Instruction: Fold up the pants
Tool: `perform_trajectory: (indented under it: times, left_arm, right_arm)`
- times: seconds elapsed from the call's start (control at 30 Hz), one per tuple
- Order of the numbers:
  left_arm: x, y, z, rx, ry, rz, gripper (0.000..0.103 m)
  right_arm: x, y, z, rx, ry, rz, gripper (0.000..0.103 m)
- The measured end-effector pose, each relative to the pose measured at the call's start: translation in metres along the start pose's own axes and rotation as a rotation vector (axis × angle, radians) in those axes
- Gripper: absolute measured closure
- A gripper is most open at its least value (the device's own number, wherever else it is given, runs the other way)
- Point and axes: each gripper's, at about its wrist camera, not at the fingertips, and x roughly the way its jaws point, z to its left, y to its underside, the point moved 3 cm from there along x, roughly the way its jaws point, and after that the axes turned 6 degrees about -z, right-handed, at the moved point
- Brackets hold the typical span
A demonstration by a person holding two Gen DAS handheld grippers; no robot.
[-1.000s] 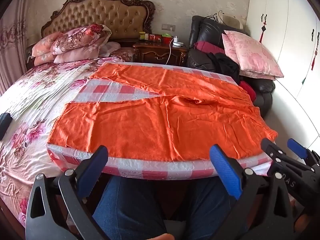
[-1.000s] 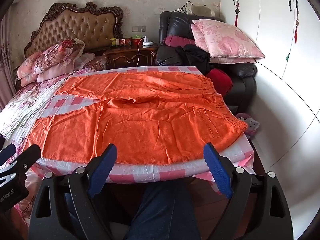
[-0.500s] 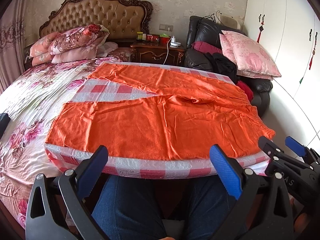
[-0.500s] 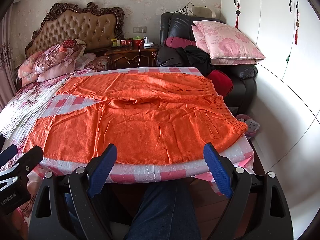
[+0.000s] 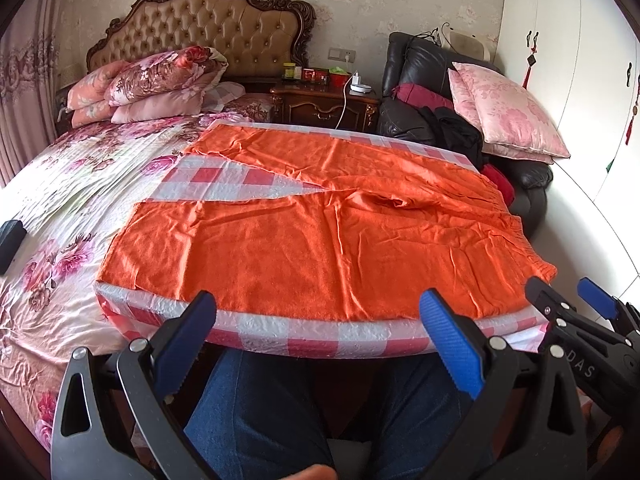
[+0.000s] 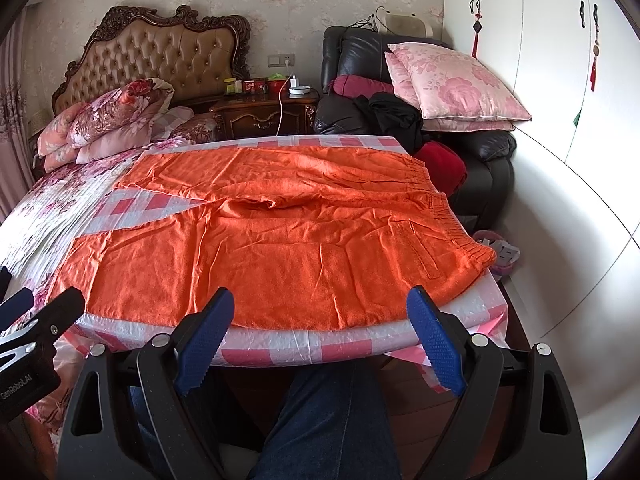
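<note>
Orange pants [image 5: 320,236] lie spread flat on a red-and-white checked board [image 5: 304,334], legs to the left, elastic waistband to the right; they also show in the right wrist view [image 6: 280,240]. My left gripper [image 5: 316,340] is open and empty, just short of the board's near edge. My right gripper [image 6: 318,336] is open and empty, at the near edge below the pants' hem side. The right gripper shows at the right of the left wrist view [image 5: 576,300]; the left gripper shows at the left of the right wrist view [image 6: 40,312].
The board rests on a floral bed [image 5: 60,200] with stacked pillows [image 5: 152,84] and a tufted headboard. A nightstand [image 5: 324,100], a black armchair with pink cushions [image 5: 504,112] and a white wardrobe stand behind and right. The person's jeans-clad legs [image 5: 260,420] are below the grippers.
Both grippers have drifted slightly; the view shifts a little. The pants have not moved and both grippers stay open.
</note>
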Motion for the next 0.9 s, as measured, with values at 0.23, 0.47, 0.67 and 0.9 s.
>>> perform_trajectory:
  times: [0.23, 0.47, 0.67, 0.9]
  left_arm:
    - [-0.0011, 0.0009, -0.0032, 0.007, 0.017, -0.004, 0.002]
    - [-0.0008, 0.0021, -0.0065, 0.006, 0.025, -0.004, 0.002]
    - [-0.0007, 0.0023, -0.0072, 0.004, 0.024, -0.005, 0.002]
    - [-0.0008, 0.0028, -0.007, 0.005, 0.024, -0.006, 0.002]
  right_arm:
    - [0.0009, -0.0001, -0.0001, 0.001, -0.001, -0.002, 0.018]
    - [0.003, 0.0005, 0.0003, -0.001, -0.001, 0.002, 0.018]
    - [0.003, 0.001, 0.0007, -0.001, 0.0, 0.002, 0.018]
    - [0.0039, 0.0008, 0.0001, -0.001, -0.002, 0.002, 0.018]
